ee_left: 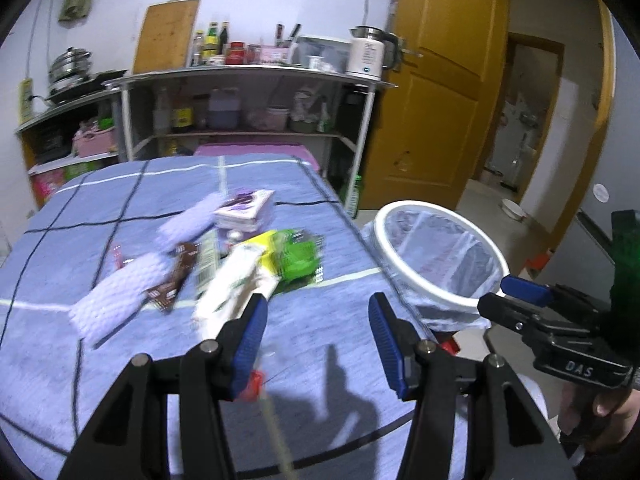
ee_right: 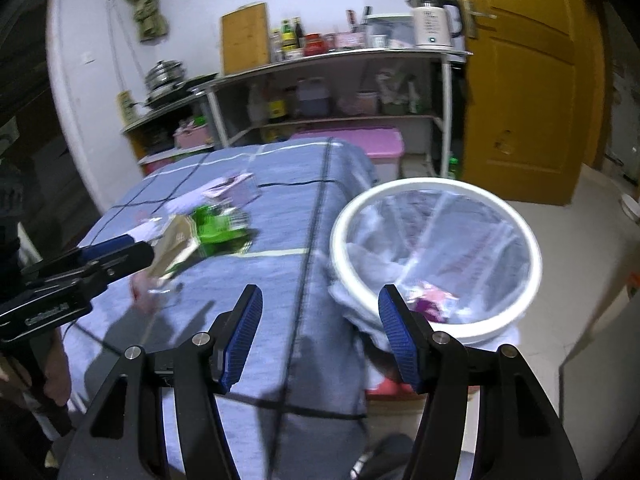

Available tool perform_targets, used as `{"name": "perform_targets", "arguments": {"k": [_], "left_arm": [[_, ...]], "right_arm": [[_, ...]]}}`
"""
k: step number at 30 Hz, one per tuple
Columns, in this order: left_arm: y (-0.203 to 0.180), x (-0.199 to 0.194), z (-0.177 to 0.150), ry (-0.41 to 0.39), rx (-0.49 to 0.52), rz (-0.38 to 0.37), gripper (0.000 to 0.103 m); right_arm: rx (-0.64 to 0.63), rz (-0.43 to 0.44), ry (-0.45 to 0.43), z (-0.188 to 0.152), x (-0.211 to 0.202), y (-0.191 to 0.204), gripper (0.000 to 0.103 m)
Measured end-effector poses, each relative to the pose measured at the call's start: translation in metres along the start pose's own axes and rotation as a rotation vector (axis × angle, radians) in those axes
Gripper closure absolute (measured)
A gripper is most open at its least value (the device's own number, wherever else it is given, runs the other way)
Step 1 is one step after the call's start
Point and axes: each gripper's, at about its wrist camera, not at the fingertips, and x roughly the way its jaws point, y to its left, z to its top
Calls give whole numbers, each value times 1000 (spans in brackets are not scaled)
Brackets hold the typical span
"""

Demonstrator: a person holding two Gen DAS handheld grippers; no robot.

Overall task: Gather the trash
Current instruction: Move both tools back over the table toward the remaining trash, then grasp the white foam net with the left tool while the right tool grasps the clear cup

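Trash lies on a blue checked tablecloth (ee_left: 120,360): purple foam netting (ee_left: 120,296), a brown wrapper (ee_left: 172,280), a white and yellow packet (ee_left: 236,284), a green wrapper (ee_left: 300,258) and a purple-white box (ee_left: 246,210). My left gripper (ee_left: 316,334) is open and empty just in front of the white packet. My right gripper (ee_right: 320,330) is open and empty over the table's right edge, beside a white bin (ee_right: 436,256) lined with a clear bag that holds a pink-purple wrapper (ee_right: 430,300). The bin also shows in the left wrist view (ee_left: 440,256).
A white shelf rack (ee_left: 248,80) with bottles, jars and a kettle (ee_left: 370,54) stands behind the table. A pink storage box (ee_right: 360,144) sits below it. An orange door (ee_left: 440,80) stands open at the right. A small red scrap (ee_left: 254,386) lies near my left finger.
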Motion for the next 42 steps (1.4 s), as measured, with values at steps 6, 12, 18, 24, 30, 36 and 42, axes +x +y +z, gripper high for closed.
{"name": "perform_targets", "arguments": {"k": [6,12,18,24,30,36,42], "left_arm": [[26,-12,-12,-7,-30,55,48],[50,-17,-20,-7,-59,97,48],[75,-21,-26,-8,-95,144,48],[98,-20,-27,-9,-122,179,48],[124,-14,-24,-13,-129,215,37],[145,4,-13,5,-101,220,33],[159,27,-7,44,-91,209,33]], "right_arm": [[-49,64,27,-3,12,34,42],[-90,117,60,-7,27,61,42],[-126,167,83,-9,37,84,42],[-147,221,109,-7,56,109,42],[-151,261,147,-4,82,126,40],[-149,255,193,-4,106,133,37],[-154,236,233,-3,120,136,37]]}}
